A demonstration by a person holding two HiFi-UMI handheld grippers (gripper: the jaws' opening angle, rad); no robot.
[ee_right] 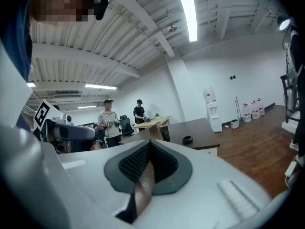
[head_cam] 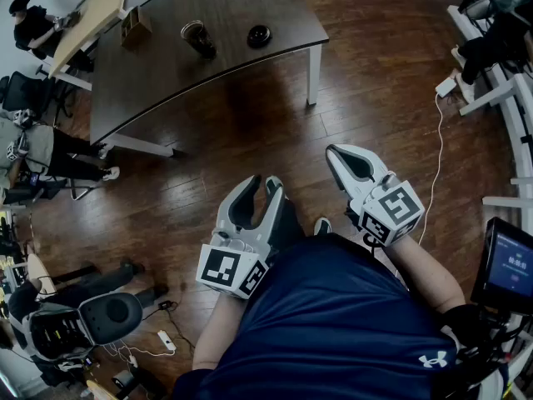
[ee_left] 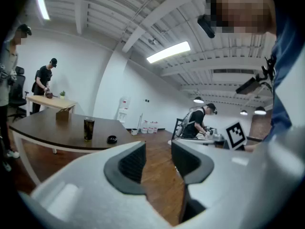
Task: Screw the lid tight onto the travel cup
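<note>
The left gripper (head_cam: 262,183) is being held out over the wooden floor (head_cam: 375,73) with its jaws standing partly apart. In the left gripper view a clear gap is being shown between the left fingers (ee_left: 131,163), and only floorboards are being seen through it, so nothing is being gripped. The right gripper (head_cam: 335,151) is being held level with it, a little to the right. In the right gripper view the right fingers (ee_right: 136,162) are being pressed together at their tips, and nothing is being held between them. The travel cup (head_cam: 198,38) is being left standing upright on the dark table (head_cam: 166,90), well ahead of both sets of fingertips and touched by neither. From the left fingers it is being seen ahead and off to their left; from the right fingers it is being seen almost straight beyond the closed tips. The lid (head_cam: 259,35) is being left lying flat on the same table, beside the cup on its right and apart from it, so the cup is standing uncovered. From the right fingers the lid is being seen ahead and slightly to their right. A cardboard box (head_cam: 136,27) is being seen on the table beyond the cup, farther from the fingers and to the left.
</note>
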